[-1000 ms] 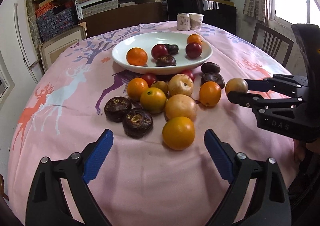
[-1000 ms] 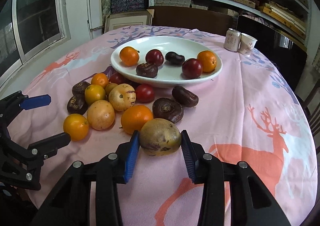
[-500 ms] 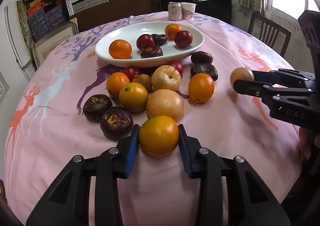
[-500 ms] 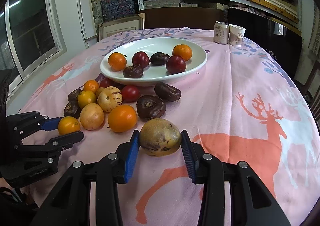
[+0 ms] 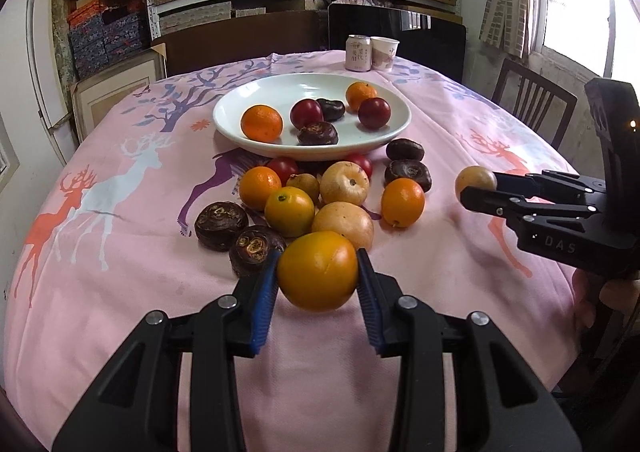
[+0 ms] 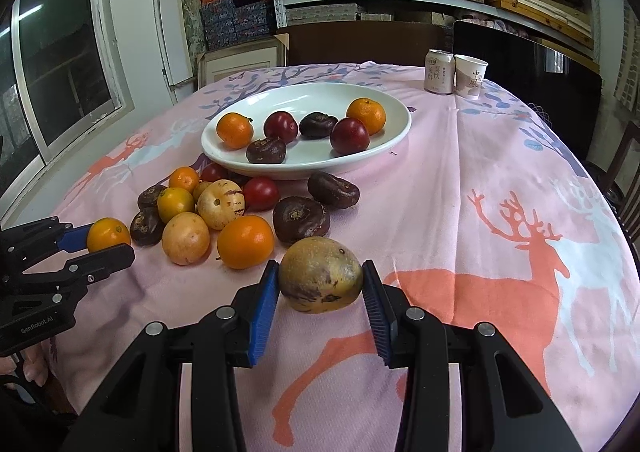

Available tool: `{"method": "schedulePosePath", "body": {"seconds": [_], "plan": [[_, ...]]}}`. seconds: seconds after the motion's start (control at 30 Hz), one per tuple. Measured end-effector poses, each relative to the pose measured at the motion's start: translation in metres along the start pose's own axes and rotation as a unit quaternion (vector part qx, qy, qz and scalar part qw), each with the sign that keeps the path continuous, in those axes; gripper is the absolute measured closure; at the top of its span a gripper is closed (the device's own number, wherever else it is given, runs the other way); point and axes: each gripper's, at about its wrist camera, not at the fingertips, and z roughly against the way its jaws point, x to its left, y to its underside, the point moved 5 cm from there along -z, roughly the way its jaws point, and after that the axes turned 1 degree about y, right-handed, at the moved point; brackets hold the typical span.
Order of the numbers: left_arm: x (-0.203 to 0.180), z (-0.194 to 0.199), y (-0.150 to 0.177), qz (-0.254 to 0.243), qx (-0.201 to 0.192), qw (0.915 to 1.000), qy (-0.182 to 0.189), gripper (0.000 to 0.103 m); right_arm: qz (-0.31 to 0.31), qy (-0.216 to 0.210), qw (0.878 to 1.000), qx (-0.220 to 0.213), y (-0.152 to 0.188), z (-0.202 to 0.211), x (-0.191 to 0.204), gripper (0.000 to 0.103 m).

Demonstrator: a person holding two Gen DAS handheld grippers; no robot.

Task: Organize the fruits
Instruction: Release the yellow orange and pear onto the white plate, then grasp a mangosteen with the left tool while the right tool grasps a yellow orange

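Left gripper [image 5: 318, 264]: clamped on an orange fruit [image 5: 318, 272], blue pads pressed to both its flanks, jaws just closed onto it. Seen from the right wrist camera at the left edge, same fruit pinched between the tips. Fruit at the near end of the heap, just in front of a pale yellow fruit [image 5: 343, 223] and beside a dark brown fruit [image 5: 256, 250]. Lifted or resting on the cloth: cannot tell.

Right gripper [image 6: 320, 272]: narrow, closed on a yellow-brown speckled fruit [image 6: 320, 276], pads against its two sides. Sits apart from the heap, on the right of it, over the pink tablecloth [image 6: 500, 155] with its deer print.

White plate [image 5: 280, 91] beyond the heap, toward the far side of the table. Holds six pieces: two oranges, two red fruits, two dark brown ones, loosely spread.

Loose heap between plate and grippers, touching or nearly touching: oranges, pale yellow fruits, red ones tucked under the plate's near rim, dark brown ones at the left and right edges. One orange [image 5: 402, 201] at the right of the heap, just below two dark brown pieces.

Drink can [image 5: 358, 53] and paper cup [image 5: 384, 53] side by side, upright, at the far edge of the table behind the plate.

Shelves of stacked boxes along the back wall.
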Motion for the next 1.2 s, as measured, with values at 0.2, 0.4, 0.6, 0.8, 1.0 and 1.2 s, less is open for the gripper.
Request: {"method": "schedulePosePath", "body": {"seconds": [0.2, 0.4, 0.6, 0.8, 1.0, 1.2], "plan": [[0.013, 0.007, -0.028, 0.004, -0.017, 0.9998, 0.009, 0.066, -0.003, -0.035, 0.999, 0.007, -0.032, 0.008, 0.001, 0.061], [0.032, -0.027, -0.103, 0.017, -0.022, 0.9992, 0.028, 0.066, 0.005, -0.027, 1.0, -0.005, -0.113, -0.018, -0.005, 0.061], [0.053, -0.102, -0.166, 0.025, -0.003, 0.9997, -0.007, 0.066, -0.016, -0.021, 1.0, 0.014, -0.173, -0.092, -0.015, 0.061], [0.083, -0.153, -0.185, 0.067, 0.033, 0.9967, -0.031, 0.049, -0.009, -0.003, 1.0, 0.007, -0.194, -0.121, -0.008, 0.041], [0.092, -0.102, -0.185, 0.092, -0.031, 0.9949, -0.027, 0.016, -0.002, -0.002, 0.999, -0.039, -0.191, -0.074, -0.008, 0.036], [0.067, -0.046, -0.139, 0.059, -0.036, 0.9976, -0.006, 0.016, 0.014, -0.013, 1.0, -0.017, -0.133, -0.026, 0.002, 0.03]]}}
